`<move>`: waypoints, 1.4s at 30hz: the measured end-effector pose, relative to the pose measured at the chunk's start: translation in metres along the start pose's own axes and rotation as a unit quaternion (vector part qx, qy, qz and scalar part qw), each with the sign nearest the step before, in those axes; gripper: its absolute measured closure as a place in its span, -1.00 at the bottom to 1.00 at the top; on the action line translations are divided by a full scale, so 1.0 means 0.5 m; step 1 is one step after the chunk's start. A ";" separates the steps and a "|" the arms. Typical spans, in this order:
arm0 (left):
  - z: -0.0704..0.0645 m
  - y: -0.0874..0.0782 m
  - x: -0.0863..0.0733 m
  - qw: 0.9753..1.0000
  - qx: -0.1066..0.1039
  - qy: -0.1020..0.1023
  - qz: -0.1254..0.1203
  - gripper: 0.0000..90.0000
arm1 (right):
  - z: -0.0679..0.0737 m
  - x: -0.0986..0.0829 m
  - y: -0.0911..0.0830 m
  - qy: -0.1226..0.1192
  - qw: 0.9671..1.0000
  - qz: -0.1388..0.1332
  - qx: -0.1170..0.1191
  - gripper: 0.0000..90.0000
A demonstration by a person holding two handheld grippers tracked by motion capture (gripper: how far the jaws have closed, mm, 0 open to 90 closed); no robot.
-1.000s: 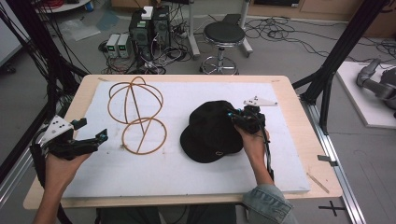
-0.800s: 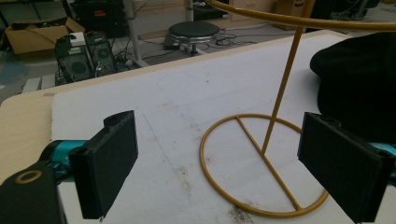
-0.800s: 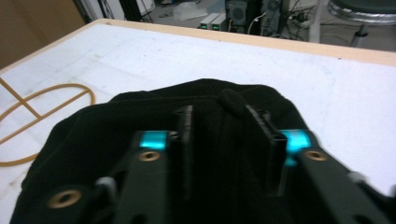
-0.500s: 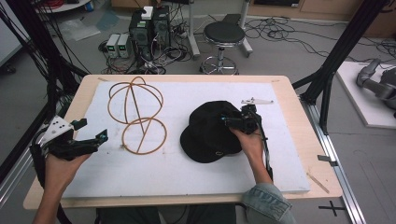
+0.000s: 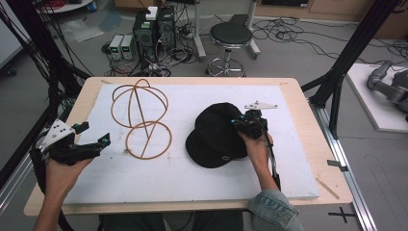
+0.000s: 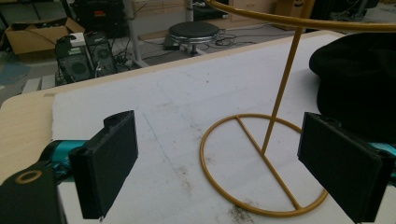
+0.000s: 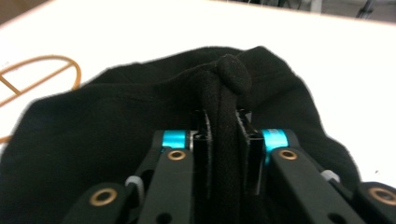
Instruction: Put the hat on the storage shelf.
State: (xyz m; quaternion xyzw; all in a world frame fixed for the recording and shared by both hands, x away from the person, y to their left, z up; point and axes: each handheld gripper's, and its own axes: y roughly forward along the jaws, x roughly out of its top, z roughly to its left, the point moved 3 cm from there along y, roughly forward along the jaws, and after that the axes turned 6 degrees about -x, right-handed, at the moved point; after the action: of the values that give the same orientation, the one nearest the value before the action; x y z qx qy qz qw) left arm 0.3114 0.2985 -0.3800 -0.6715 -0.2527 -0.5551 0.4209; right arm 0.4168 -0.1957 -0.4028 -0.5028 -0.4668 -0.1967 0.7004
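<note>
A black cap point(image 5: 219, 137) lies on the white mat right of centre. My right gripper point(image 5: 239, 123) is shut on a pinched fold of the cap's crown, near its top button point(image 7: 233, 74); the cloth is squeezed between the jaws in the right gripper view. A golden wire hat stand point(image 5: 142, 118) rests on the mat at the left, with its round base point(image 6: 264, 163) and upright rod point(image 6: 282, 88) in the left gripper view. My left gripper point(image 5: 98, 143) is open at the table's left edge, pointing toward the stand's base, with nothing between its fingers point(image 6: 109, 163).
The white mat point(image 5: 192, 178) covers a wooden table point(image 5: 308, 115). Behind the table stand a black stool point(image 5: 231, 36) and computer boxes with cables point(image 5: 149, 33). Black frame posts point(image 5: 351, 53) rise at both sides.
My right gripper has shifted slightly left and forward on the cap's crown. The left gripper has stayed where it was.
</note>
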 end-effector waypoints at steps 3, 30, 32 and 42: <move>0.002 -0.002 0.001 1.000 0.001 0.000 -0.002 -0.72 | 0.003 0.009 -0.022 -0.001 1.000 -0.030 0.000 0.85; 0.010 -0.013 0.006 1.000 0.005 -0.003 -0.011 -0.72 | 0.107 0.151 -0.205 -0.083 0.979 -0.177 0.054 0.87; 0.011 -0.014 0.006 1.000 0.006 -0.003 -0.011 -0.72 | 0.127 0.166 -0.227 -0.098 0.976 -0.183 0.066 0.87; 0.014 -0.020 0.009 1.000 0.008 -0.005 -0.016 -0.72 | 0.160 0.213 -0.285 -0.116 0.964 -0.215 0.108 0.87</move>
State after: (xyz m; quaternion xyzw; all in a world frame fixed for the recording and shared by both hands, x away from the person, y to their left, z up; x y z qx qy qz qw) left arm 0.3084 0.3091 -0.3733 -0.6666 -0.2701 -0.5563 0.4162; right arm 0.3262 -0.1635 -0.2334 -0.3318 -0.6606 -0.2313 0.6325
